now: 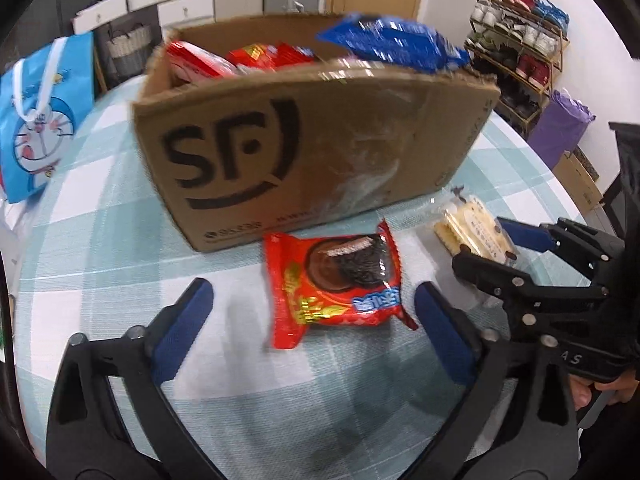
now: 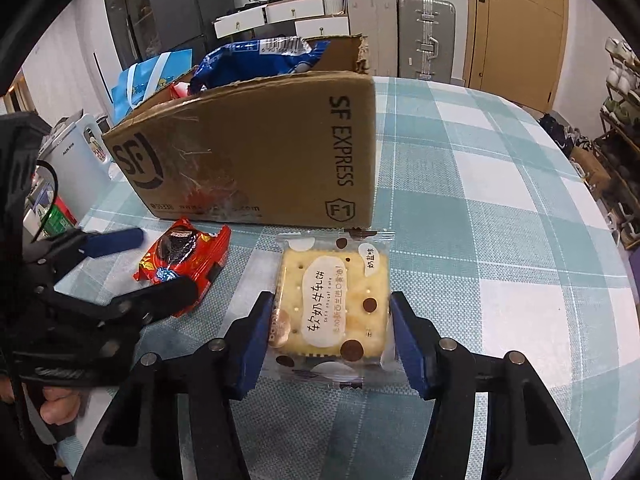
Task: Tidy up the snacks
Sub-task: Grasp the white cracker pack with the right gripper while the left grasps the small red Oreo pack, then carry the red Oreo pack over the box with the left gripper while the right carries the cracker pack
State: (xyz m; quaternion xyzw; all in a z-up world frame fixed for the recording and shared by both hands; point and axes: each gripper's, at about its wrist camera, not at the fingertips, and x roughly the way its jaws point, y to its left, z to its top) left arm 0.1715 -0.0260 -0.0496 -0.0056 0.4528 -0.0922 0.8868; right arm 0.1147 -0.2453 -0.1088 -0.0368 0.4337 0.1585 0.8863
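Observation:
A brown SF cardboard box (image 1: 312, 152) stands on the checked tablecloth and holds red packets (image 1: 256, 58) and a blue bag (image 1: 396, 42); it also shows in the right wrist view (image 2: 256, 152). A red chocolate-pie packet (image 1: 336, 284) lies in front of the box, between the open fingers of my left gripper (image 1: 312, 296). It also shows in the right wrist view (image 2: 184, 264). A clear packet of nougat crackers (image 2: 332, 300) lies flat between the pads of my right gripper (image 2: 330, 304), which stand close against its sides. The crackers (image 1: 472, 228) show in the left view too.
A blue cartoon gift bag (image 1: 40, 116) stands left of the box. A white kettle (image 2: 80, 152) is at the table's left edge. Shoe racks (image 1: 520, 40), a purple bag (image 1: 560, 128), suitcases (image 2: 400, 32) and drawers stand beyond the table.

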